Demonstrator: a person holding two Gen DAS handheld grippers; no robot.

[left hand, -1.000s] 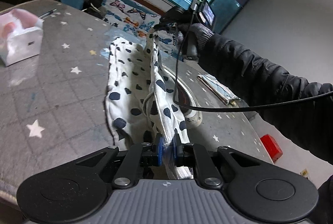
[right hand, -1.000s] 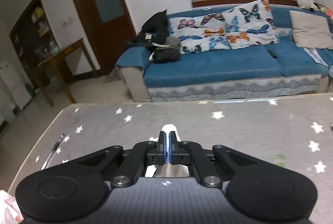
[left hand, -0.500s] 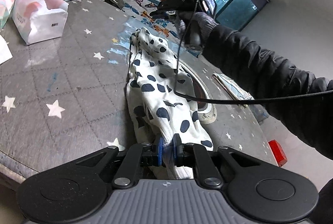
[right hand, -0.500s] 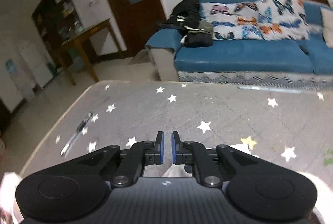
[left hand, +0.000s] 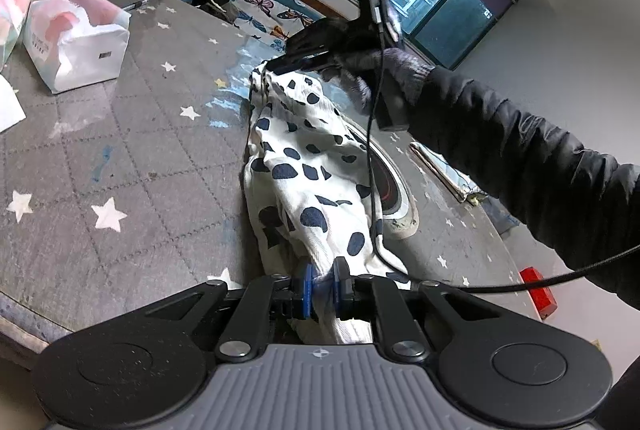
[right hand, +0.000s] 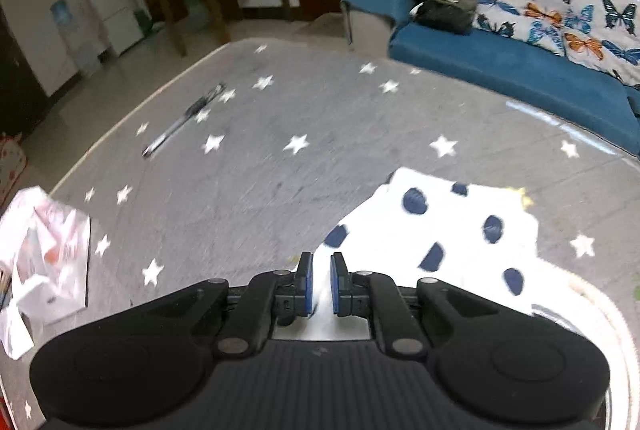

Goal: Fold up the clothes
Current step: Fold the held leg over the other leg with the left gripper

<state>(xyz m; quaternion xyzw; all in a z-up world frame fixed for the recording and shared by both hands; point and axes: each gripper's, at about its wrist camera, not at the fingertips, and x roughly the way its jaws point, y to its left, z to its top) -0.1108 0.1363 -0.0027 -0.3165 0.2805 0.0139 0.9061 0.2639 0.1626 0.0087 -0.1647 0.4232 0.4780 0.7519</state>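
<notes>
The tabletop (left hand: 120,158), grey with white stars, carries the garment (left hand: 304,166), white with dark spots, lying in a long rumpled strip from near edge to far side. It looks light, soft and limp, so it should sag and bunch wherever unsupported; corners and hems seem the best holds. The left gripper (left hand: 321,284) pinches its near end between blue fingers (left hand: 307,286). The right gripper (right hand: 321,284) hangs over the far end, fingers (right hand: 307,284) slightly parted, gripping nothing.
</notes>
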